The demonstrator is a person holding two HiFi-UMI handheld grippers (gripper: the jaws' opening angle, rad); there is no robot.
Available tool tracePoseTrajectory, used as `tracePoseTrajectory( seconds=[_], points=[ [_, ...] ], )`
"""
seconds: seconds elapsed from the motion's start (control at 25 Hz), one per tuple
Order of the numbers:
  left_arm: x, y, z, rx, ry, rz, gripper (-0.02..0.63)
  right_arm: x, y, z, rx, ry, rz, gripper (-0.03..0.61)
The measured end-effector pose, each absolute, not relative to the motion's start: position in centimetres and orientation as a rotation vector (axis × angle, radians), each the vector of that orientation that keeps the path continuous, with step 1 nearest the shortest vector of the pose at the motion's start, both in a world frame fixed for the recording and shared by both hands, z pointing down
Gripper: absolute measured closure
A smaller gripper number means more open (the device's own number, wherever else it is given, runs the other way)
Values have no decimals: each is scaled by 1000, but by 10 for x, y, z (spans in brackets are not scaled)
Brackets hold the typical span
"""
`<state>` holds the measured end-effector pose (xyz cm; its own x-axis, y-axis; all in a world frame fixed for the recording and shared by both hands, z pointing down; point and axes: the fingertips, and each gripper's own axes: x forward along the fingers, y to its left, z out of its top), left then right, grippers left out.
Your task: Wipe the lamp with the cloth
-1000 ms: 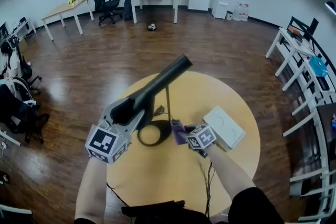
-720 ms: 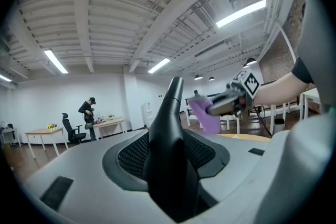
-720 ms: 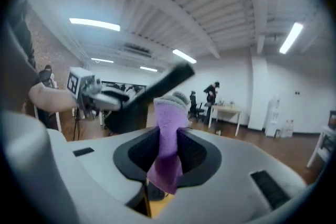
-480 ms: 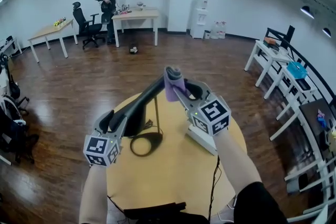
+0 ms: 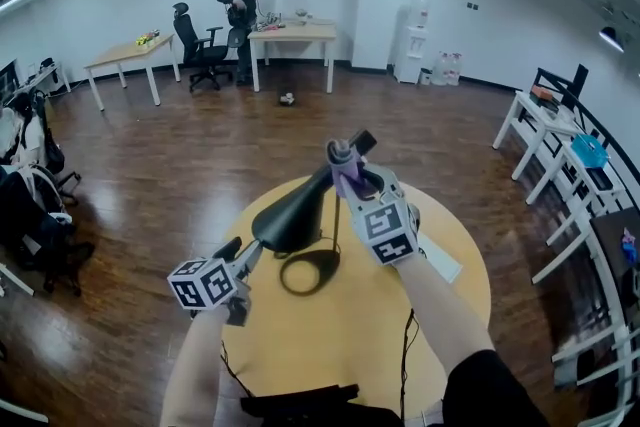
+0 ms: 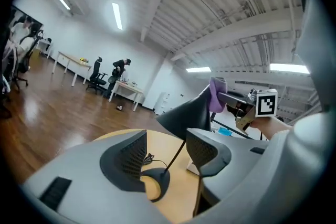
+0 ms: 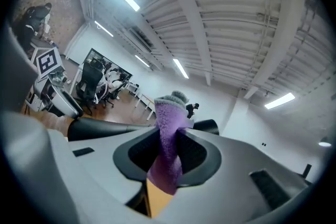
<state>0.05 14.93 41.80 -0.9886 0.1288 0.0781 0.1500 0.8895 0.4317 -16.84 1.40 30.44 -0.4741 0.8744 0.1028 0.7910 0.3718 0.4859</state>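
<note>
Purple fuzzy cloth (image 7: 167, 147), pinched in the right gripper's (image 5: 347, 173) fingers, rests on the black cone-shaded lamp's (image 5: 296, 215) raised tip above the round wooden bench (image 5: 330, 340); wiping seems begun, a downward stroke comes next, and the left gripper's (image 6: 165, 152) fingers, just spread, are empty.

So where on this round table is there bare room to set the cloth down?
The widest bare patch is the near part of the table, between the lamp base and the edge by your body. The strip along the right rim beyond the white box is free too. It is crowded mid-table, around lamp base and box.
</note>
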Motion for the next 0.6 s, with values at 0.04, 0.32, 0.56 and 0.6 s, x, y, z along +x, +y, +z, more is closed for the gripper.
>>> tracePoseTrajectory(
  seconds=[0.04, 0.32, 0.56, 0.6],
  points=[
    [0, 148, 417, -212, -3011, -702, 384, -165, 17, 308, 1531, 2452, 721, 488],
    [-14, 124, 417, 44, -2955, -955, 387, -131, 24, 335, 1631, 2386, 819, 488],
    [-18, 122, 415, 20, -2983, -965, 383, -108, 23, 372, 1736, 2280, 1041, 488],
    [-17, 122, 413, 19, -2988, -969, 383, -107, 22, 374, 1743, 2279, 1042, 488]
  ],
)
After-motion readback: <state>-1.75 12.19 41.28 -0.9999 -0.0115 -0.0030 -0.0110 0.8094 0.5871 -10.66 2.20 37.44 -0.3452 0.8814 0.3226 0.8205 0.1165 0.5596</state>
